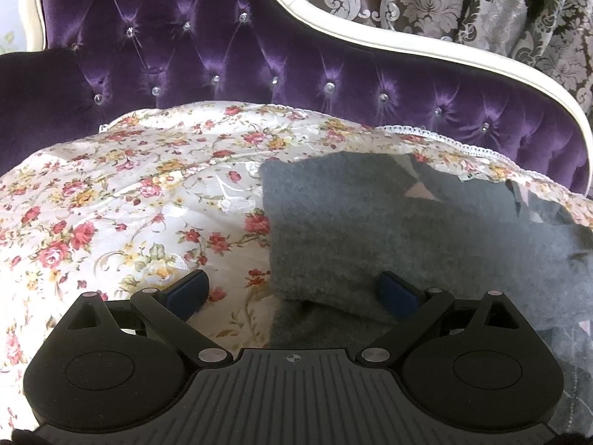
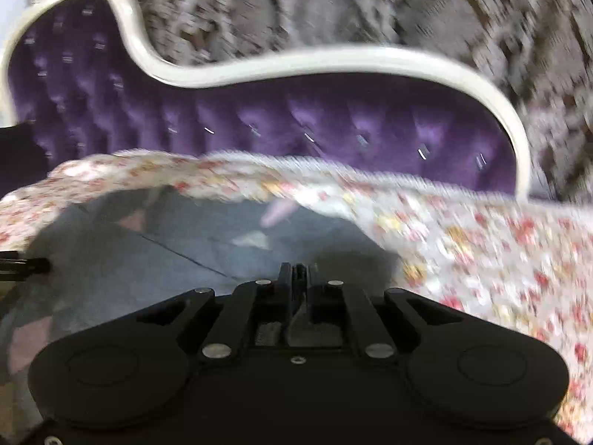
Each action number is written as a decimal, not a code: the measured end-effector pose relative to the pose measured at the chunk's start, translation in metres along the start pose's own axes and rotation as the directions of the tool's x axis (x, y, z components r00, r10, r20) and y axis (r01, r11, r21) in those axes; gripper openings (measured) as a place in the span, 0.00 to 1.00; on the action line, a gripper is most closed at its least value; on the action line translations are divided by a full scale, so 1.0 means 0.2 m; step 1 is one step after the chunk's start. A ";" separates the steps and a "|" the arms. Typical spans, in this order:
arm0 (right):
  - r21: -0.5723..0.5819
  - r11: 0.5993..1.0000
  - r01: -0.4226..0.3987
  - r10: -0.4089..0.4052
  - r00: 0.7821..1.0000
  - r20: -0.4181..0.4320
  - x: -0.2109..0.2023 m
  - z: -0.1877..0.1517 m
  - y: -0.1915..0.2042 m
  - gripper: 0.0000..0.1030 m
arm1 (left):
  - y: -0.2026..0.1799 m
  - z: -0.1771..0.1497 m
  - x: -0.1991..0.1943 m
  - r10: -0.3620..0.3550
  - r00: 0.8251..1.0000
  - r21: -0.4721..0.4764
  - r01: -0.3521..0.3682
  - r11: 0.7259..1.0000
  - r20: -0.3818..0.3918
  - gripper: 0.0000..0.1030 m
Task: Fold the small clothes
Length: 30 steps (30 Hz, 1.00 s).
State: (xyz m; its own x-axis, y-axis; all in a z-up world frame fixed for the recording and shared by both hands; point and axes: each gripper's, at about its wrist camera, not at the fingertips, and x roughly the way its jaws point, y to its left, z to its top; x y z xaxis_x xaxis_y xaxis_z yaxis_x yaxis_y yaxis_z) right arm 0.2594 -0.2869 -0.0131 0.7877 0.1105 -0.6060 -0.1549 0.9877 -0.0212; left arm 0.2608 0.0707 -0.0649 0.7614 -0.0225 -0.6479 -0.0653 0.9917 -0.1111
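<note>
A grey knitted garment (image 1: pixel 370 230) lies on the floral cover (image 1: pixel 129 204), right of centre in the left wrist view. My left gripper (image 1: pixel 292 293) is open low over the garment's near left corner. One blue pad (image 1: pixel 398 291) rests over the grey knit and the other hangs over the cover. In the blurred right wrist view the same garment (image 2: pixel 148 259) spreads ahead and to the left. My right gripper (image 2: pixel 296 272) is shut at the garment's near edge, and a strip of grey cloth shows pinched behind its pads.
The cover drapes over a sofa seat with a purple tufted back (image 1: pixel 222 55) and a curved white frame (image 1: pixel 407 48). A patterned curtain (image 1: pixel 444 0) hangs behind. More floral cover (image 2: pixel 481 252) stretches to the right of the right gripper.
</note>
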 end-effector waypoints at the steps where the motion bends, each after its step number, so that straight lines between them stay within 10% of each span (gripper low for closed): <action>1: 0.015 1.000 0.009 -0.008 0.999 -0.031 0.04 -0.02 -0.03 0.12 | -0.01 0.00 0.00 0.001 1.000 0.008 -0.001 1.000 -0.002 0.96; 5: 0.035 0.996 0.083 -0.079 0.990 -0.115 0.16 -0.12 -0.09 0.20 | -0.03 -0.01 -0.03 0.007 1.000 0.058 -0.007 0.998 0.001 0.96; 10: 0.036 0.997 0.075 -0.076 0.997 0.016 0.02 -0.09 0.00 0.24 | -0.06 0.02 -0.07 -0.007 1.000 0.098 0.006 0.995 0.019 0.96; 13: -0.036 0.999 0.011 -0.010 1.000 0.021 0.05 -0.02 0.11 0.46 | -0.10 0.01 -0.04 -0.011 1.000 0.117 0.012 0.993 -0.007 0.96; 25: -0.201 0.976 -0.083 0.062 0.992 -0.108 0.32 -0.03 0.30 0.47 | -0.08 -0.07 0.00 -0.021 1.000 0.077 0.023 0.997 -0.022 1.00; 27: -0.179 0.979 -0.101 0.081 0.990 -0.119 0.33 -0.02 0.28 0.37 | -0.08 -0.07 0.00 -0.021 1.000 0.078 0.023 0.997 -0.019 1.00; 28: -0.161 0.979 -0.123 0.104 0.987 -0.125 0.33 -0.02 0.27 0.14 | -0.08 -0.07 0.00 -0.022 1.000 0.077 0.024 0.997 -0.019 1.00; 30: -0.160 0.981 -0.111 0.092 0.988 -0.120 0.33 0.00 0.26 0.11 | -0.08 -0.07 0.01 -0.022 1.000 0.078 0.023 0.997 -0.019 1.00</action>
State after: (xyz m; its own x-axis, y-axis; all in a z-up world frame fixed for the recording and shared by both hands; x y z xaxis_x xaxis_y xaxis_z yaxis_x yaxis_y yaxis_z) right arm 0.3033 -0.2281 -0.0551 0.6925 0.1870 -0.6968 -0.3347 0.9389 -0.0807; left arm 0.2536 0.0534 -0.0743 0.7500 -0.0466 -0.6598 0.0026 0.9977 -0.0674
